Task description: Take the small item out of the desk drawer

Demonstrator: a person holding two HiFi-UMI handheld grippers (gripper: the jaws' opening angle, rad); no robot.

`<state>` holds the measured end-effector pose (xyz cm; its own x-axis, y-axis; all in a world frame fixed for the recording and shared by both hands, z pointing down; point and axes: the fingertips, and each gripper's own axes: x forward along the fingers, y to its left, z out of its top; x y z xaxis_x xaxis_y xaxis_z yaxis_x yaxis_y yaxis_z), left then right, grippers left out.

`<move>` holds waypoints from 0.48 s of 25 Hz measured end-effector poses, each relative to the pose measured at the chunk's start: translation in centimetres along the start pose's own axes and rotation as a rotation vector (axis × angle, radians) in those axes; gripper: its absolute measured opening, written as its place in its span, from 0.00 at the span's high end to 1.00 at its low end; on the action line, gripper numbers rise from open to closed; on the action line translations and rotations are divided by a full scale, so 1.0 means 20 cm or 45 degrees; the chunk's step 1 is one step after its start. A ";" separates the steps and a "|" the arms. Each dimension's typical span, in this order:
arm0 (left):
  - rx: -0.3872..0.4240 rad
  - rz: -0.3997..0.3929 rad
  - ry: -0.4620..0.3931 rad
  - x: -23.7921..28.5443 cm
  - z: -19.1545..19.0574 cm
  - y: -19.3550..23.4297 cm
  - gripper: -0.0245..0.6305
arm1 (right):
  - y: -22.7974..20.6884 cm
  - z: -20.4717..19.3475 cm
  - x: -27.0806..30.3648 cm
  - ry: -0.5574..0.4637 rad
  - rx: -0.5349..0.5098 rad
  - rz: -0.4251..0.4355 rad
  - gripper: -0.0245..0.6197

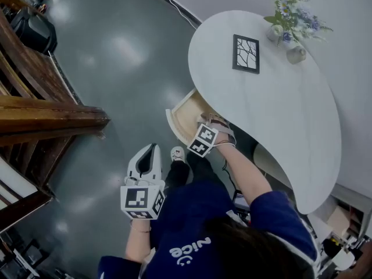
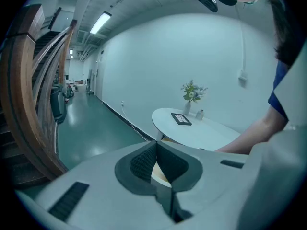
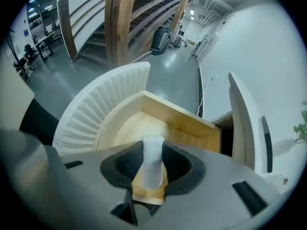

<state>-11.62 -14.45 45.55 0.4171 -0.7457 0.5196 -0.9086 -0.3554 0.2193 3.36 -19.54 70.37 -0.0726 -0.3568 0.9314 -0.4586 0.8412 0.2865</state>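
At the far left a wooden staircase (image 1: 40, 106) rises beside the dark, glossy floor (image 1: 116, 45). Next to it the left tool (image 1: 150, 151) hangs over the floor, well apart from the worktop, with its marker cube nearest the person. In the left gripper view its dark ribbed pads (image 2: 141, 162) meet at the tips with nothing between them, so it is closed and empty. To its right the drawer (image 1: 176, 125) stands pulled out from under the worktop's curved edge, showing a pale wooden inside and a ribbed white front (image 3: 96, 111). The right tool (image 1: 210, 121) reaches down into the drawer, the person's bare forearm (image 1: 244, 173) stretched behind it. In the right gripper view the small white item (image 3: 152, 164) stands upright between the pads (image 3: 125, 166), which press on both its sides, so this tool is gripping it. The item is inside the drawer's opening, over the wooden bottom; whether it touches the bottom cannot be told. Farther right lies the white, bean-shaped worktop (image 1: 279, 115), carrying a dark picture frame (image 1: 246, 53) laid flat, a vase of flowers (image 1: 275, 31) and, just beside it, a small white pot (image 1: 296, 54) near the far edge.
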 end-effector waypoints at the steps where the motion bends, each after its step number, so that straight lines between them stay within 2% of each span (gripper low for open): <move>1: 0.002 -0.003 -0.003 0.00 0.00 0.00 0.96 | 0.00 0.00 -0.02 -0.003 0.013 -0.006 0.76; 12: 0.014 -0.057 -0.037 0.00 0.03 0.00 0.96 | 0.01 0.01 -0.23 -0.053 0.186 -0.052 0.76</move>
<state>-11.56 -14.79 45.06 0.4579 -0.7450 0.4851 -0.8888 -0.3947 0.2328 3.39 -17.89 66.13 -0.0867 -0.4083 0.9087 -0.5859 0.7586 0.2850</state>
